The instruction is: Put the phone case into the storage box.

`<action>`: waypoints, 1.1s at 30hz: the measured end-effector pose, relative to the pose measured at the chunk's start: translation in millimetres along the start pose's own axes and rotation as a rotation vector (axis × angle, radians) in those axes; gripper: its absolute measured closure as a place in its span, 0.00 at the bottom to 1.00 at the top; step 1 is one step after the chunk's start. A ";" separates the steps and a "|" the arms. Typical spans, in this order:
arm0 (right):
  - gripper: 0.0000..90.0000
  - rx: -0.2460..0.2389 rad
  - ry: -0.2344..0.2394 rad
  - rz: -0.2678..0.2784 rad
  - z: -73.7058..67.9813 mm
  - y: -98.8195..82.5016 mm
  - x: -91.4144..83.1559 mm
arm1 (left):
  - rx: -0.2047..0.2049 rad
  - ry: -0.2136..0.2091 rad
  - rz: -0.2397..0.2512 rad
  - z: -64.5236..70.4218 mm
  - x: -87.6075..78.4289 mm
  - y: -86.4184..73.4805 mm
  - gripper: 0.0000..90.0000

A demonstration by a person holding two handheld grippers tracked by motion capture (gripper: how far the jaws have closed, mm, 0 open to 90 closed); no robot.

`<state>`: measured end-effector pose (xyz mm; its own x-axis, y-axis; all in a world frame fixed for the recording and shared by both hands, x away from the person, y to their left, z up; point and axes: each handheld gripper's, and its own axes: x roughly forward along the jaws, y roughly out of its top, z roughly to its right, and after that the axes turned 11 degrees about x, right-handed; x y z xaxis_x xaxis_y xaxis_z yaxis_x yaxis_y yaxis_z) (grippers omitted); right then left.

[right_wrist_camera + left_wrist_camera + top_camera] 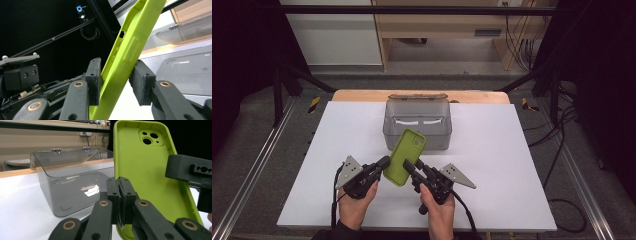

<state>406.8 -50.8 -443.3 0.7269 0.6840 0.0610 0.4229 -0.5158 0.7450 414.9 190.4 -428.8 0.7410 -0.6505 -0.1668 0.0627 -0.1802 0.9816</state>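
A lime green phone case point(404, 155) is held tilted in the air just in front of a clear grey plastic box point(417, 122) with its hinged lid open. My left gripper point(383, 162) is shut on the thin rim of the case's left edge; in the left gripper view its jaws point(120, 200) meet on that rim, with the case's hollow inside point(142, 175) and camera cutout facing me. My right gripper point(409, 167) has its pads against both faces of the case point(125, 50) at the lower right edge, as the right gripper view point(115, 80) shows.
The white table board point(512, 150) lies under everything, with a wooden strip point(362, 95) along its far edge. The box point(70, 185) stands at the middle of the board's far half. Black frame rails and cables run beside the table.
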 end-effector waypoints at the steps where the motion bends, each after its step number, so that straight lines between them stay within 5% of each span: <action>1: 0.70 0.004 0.001 0.002 0.2 0.0 0.2 | -0.001 0.001 0.000 0.2 0.0 -0.1 0.98; 11: 0.76 0.040 0.005 0.007 1.2 1.1 2.5 | -0.011 0.006 0.005 0.7 0.0 -1.1 0.98; 33: 0.86 0.027 -0.034 0.017 -0.6 0.2 1.2 | -0.027 0.011 -0.009 7.0 4.8 -8.8 0.98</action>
<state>407.4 -49.8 -442.7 0.7523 0.6569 0.0506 0.4242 -0.5416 0.7258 413.2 183.8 -438.8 0.7478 -0.6404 -0.1751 0.0879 -0.1659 0.9822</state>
